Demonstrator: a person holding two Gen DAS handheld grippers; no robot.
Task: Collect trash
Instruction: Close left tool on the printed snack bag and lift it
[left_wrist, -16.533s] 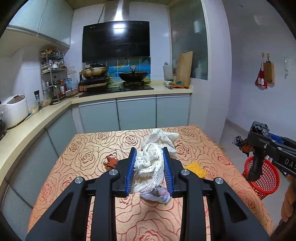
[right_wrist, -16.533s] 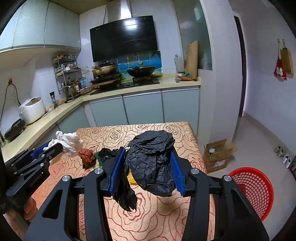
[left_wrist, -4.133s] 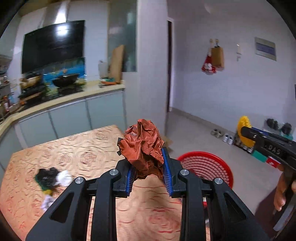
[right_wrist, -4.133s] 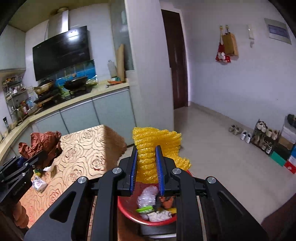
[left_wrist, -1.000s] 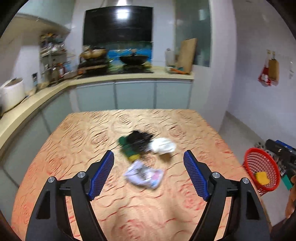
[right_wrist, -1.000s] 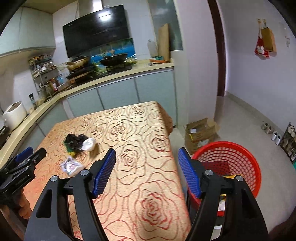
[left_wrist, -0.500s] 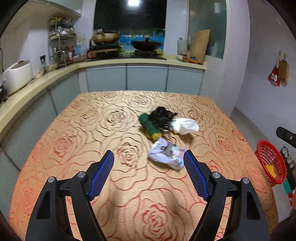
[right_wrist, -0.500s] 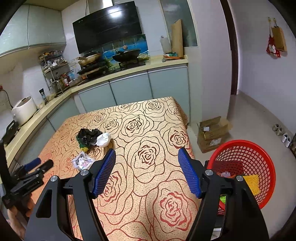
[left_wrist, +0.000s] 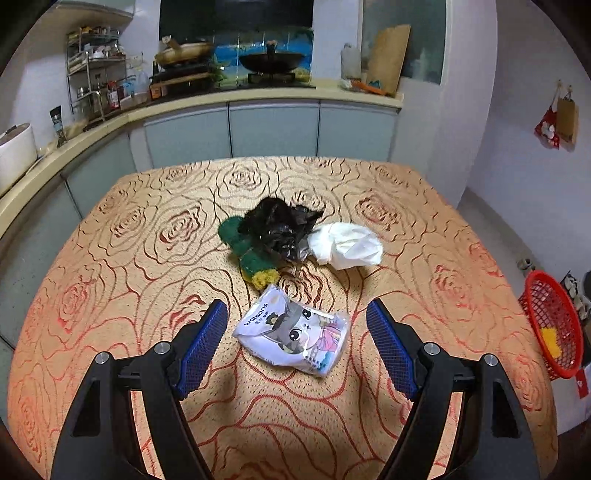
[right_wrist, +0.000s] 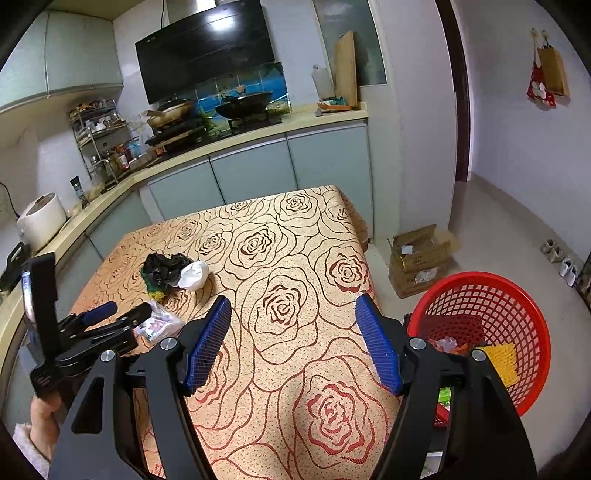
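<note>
A white printed tissue pack (left_wrist: 295, 334) lies on the rose-patterned tablecloth (left_wrist: 110, 258), right between the blue pads of my open left gripper (left_wrist: 297, 341), which hovers close over it without touching. Beyond it lie a green and yellow sponge (left_wrist: 251, 258), a crumpled black bag (left_wrist: 280, 225) and a white wad (left_wrist: 347, 245). My right gripper (right_wrist: 293, 343) stands open and empty over the table's right part. In the right wrist view the left gripper (right_wrist: 122, 314) reaches the pack (right_wrist: 159, 325). The red basket (right_wrist: 487, 332) holds trash on the floor.
A cardboard box (right_wrist: 421, 258) sits on the floor beyond the basket. The kitchen counter (left_wrist: 221, 99) with stove, pans and a rice cooker (right_wrist: 40, 221) runs behind and left of the table. Shoes line the right wall.
My left gripper has come down and forward toward the tissue pack, which now lies between its fingers. The right gripper has barely moved; both stay open.
</note>
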